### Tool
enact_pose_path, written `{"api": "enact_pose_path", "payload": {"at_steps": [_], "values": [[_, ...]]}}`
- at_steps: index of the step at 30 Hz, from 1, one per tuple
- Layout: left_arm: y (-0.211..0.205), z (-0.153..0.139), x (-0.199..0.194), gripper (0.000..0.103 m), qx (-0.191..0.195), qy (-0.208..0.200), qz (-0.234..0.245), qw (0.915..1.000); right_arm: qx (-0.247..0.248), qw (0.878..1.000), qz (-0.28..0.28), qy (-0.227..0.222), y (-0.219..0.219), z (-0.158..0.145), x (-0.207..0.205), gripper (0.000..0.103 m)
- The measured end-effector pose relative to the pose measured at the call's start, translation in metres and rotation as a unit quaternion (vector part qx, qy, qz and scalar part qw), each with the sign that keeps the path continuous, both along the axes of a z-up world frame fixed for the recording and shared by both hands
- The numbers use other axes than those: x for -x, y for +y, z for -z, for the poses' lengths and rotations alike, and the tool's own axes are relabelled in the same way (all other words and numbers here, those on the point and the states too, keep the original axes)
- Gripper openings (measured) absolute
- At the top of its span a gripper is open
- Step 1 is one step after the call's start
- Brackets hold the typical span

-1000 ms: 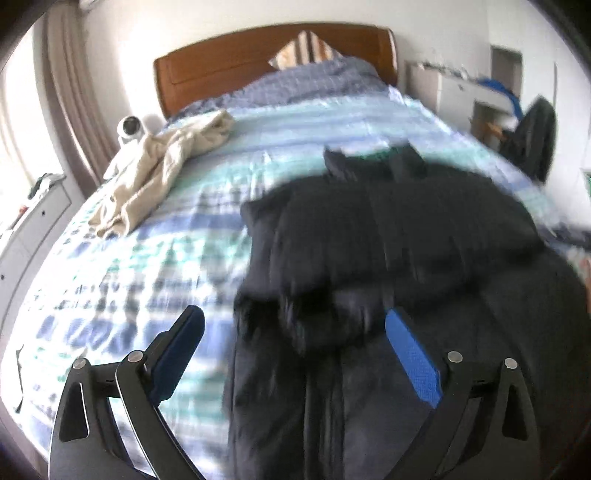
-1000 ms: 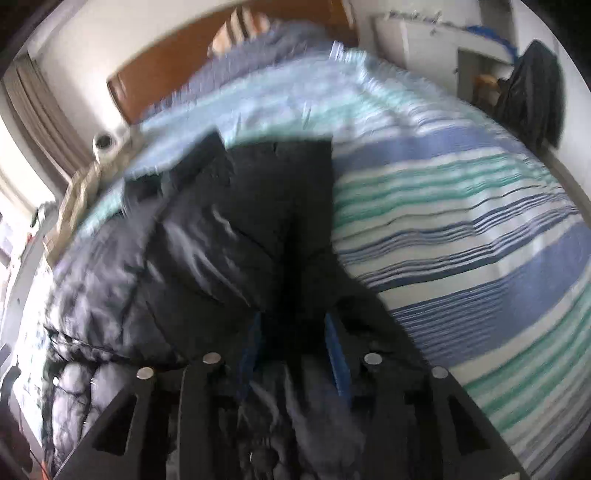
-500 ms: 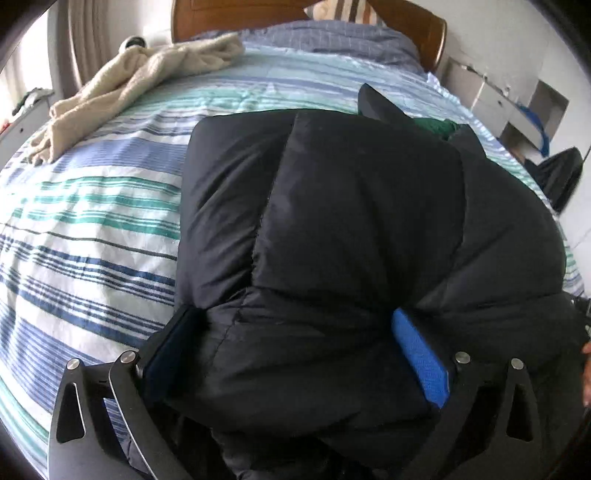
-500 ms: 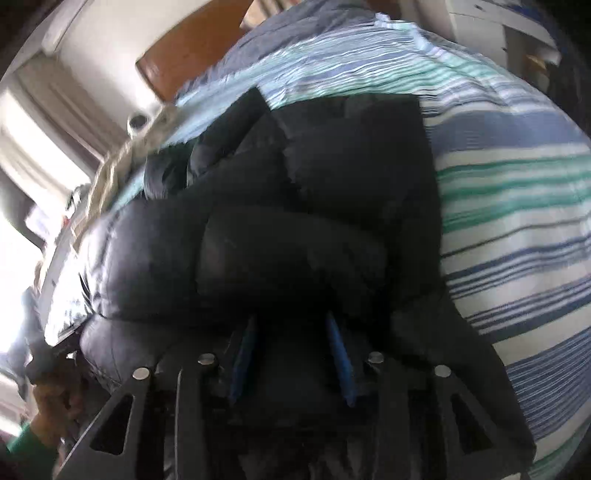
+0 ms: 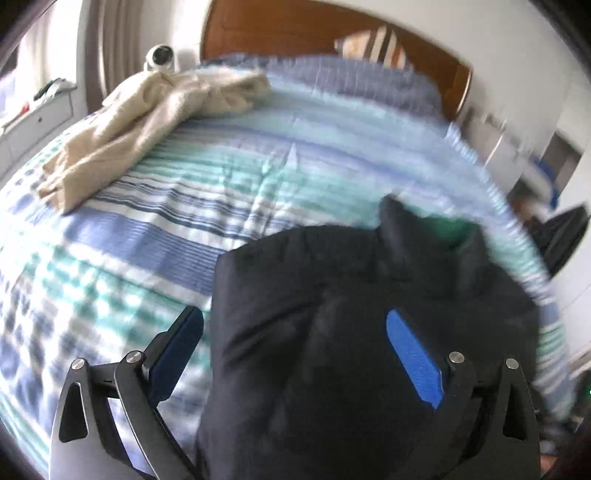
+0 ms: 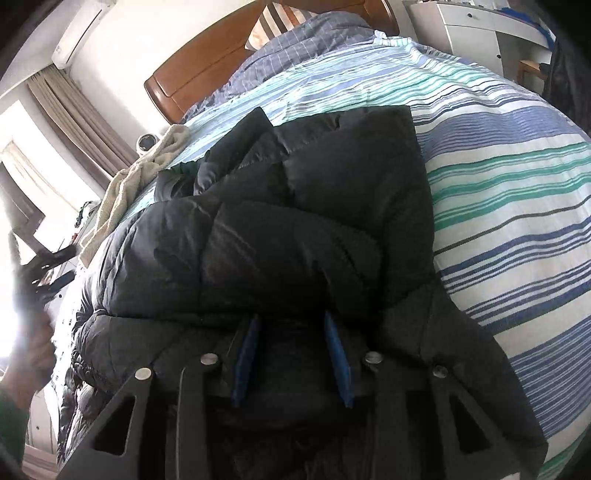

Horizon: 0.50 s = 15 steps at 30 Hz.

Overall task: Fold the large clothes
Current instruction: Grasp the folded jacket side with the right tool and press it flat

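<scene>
A large black puffer jacket lies folded on the striped bed, collar toward the headboard; it also shows in the left wrist view. My left gripper is open above the jacket's near left edge, holding nothing; its left finger hangs over the sheet, its right finger over the jacket. My right gripper has its blue pads partly closed with jacket fabric bunched between them at the near fold.
A beige garment lies crumpled at the bed's far left, by a small white camera. The wooden headboard and a striped pillow are at the far end. White furniture stands on the right.
My left gripper has lifted off the jacket and swung left, away from the fold it pressed. My right gripper has stayed at the near fold with fabric between its pads.
</scene>
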<state>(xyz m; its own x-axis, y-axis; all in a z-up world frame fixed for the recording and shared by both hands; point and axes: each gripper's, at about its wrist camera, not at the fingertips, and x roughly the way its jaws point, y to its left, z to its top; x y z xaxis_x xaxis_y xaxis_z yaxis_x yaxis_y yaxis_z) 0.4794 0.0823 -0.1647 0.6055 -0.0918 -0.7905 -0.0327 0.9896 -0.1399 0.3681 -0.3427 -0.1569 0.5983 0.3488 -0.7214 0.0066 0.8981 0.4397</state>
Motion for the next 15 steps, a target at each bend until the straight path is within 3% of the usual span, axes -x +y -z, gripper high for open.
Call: {"api": "enact_pose_path", "payload": {"at_steps": [1, 2, 4, 6, 8, 11, 15], "values": [[0.001, 0.024, -0.014, 0.102, -0.021, 0.039, -0.007, 0.9990, -0.001, 1.000, 0.000, -0.001, 0.000, 0.000, 0.000, 0.036], [0.014, 0.050, -0.022, 0.103, -0.007, 0.082, -0.022, 0.9964, -0.004, 1.000, 0.000, -0.003, 0.000, 0.000, 0.000, 0.036], [0.040, 0.062, -0.026, 0.103, 0.077, 0.076, -0.064, 0.9920, -0.007, 1.000, 0.001, -0.006, 0.001, 0.001, 0.001, 0.036], [0.035, 0.062, -0.028, 0.103, 0.057, 0.075, -0.063, 0.9935, -0.007, 1.000, 0.003, -0.009, -0.004, 0.002, 0.006, 0.036], [0.027, 0.058, -0.028, 0.103, 0.028, 0.078, -0.052, 0.9952, -0.011, 1.000, 0.005, -0.013, -0.007, 0.004, 0.009, 0.036], [0.028, 0.038, -0.013, 0.101, 0.026, 0.070, -0.041, 0.9963, -0.025, 1.000, 0.007, -0.015, -0.012, 0.005, 0.012, 0.036], [0.022, -0.013, 0.051, 0.102, 0.043, -0.008, 0.018, 0.9989, -0.035, 0.999, 0.009, -0.020, -0.017, 0.005, 0.016, 0.036]]}}
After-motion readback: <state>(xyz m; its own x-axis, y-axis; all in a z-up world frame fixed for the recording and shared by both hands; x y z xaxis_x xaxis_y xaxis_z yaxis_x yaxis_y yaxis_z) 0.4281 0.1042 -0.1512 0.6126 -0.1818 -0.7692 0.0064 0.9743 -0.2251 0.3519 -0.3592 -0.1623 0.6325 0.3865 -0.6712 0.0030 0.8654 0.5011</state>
